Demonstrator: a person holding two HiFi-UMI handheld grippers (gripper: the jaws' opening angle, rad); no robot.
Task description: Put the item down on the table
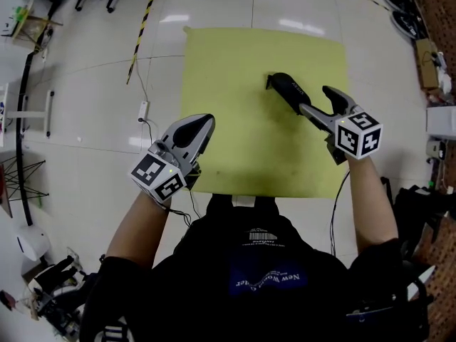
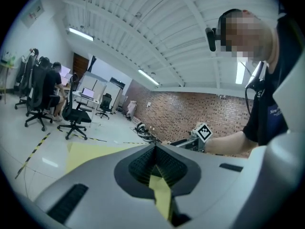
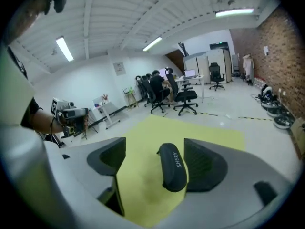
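The black case point(image 3: 172, 168) lies lengthwise on the yellow worktop point(image 1: 235, 70), in the gap between the spread jaws of the right gripper point(image 1: 317, 104). It sits close against the pad on the right gripper view's right side and well apart from the other one. Whether it touches that near pad cannot be told, and neither pad presses on it. The left gripper point(image 1: 196, 128) hangs over the worktop's near left edge, its jaws pressed together with nothing between them.

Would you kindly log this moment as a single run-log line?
right tongs: open, astride black case | black case: lying on yellow table | left tongs: shut, empty
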